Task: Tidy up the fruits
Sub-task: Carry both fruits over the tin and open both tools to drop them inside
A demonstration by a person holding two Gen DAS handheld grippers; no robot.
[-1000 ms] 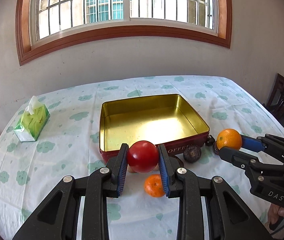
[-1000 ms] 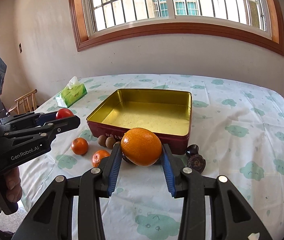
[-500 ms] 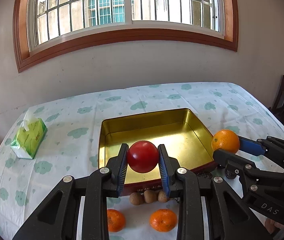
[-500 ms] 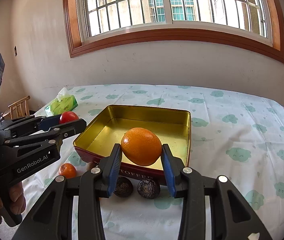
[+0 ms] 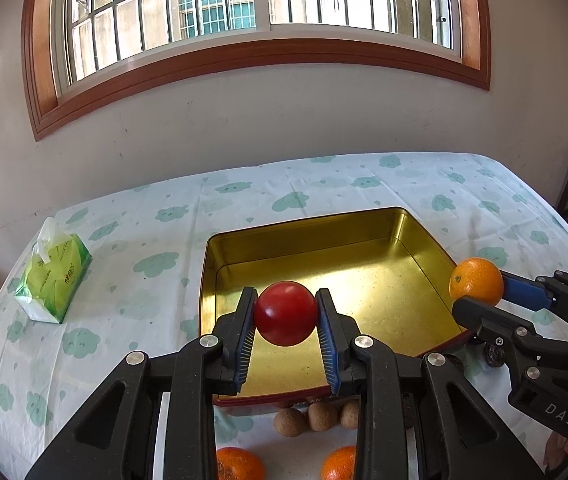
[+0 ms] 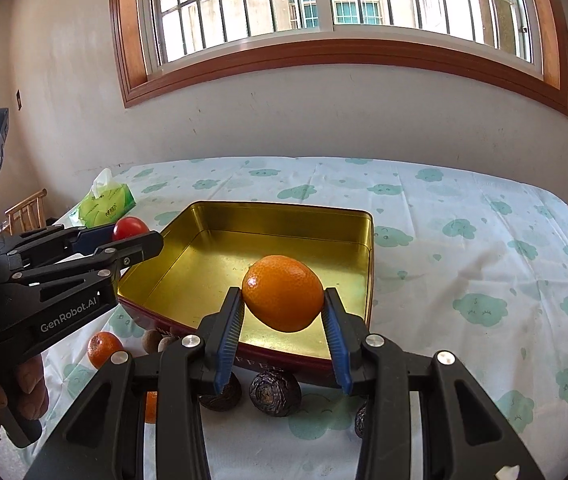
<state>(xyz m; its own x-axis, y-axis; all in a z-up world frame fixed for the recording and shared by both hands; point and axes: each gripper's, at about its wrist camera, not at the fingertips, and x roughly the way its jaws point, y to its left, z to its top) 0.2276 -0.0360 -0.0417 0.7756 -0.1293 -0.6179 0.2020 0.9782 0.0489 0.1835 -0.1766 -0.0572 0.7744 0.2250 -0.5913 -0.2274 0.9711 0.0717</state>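
At the bottom edge of the left wrist view, two tangerines point(image 5: 239, 463) are cut off behind the gripper arms. The left gripper point(image 5: 286, 314) pinches a red tomato point(image 5: 285, 312) above the gold tin point(image 5: 424, 240); the right gripper point(image 6: 282, 299) clamps an orange point(image 6: 282, 292) over its near wall.
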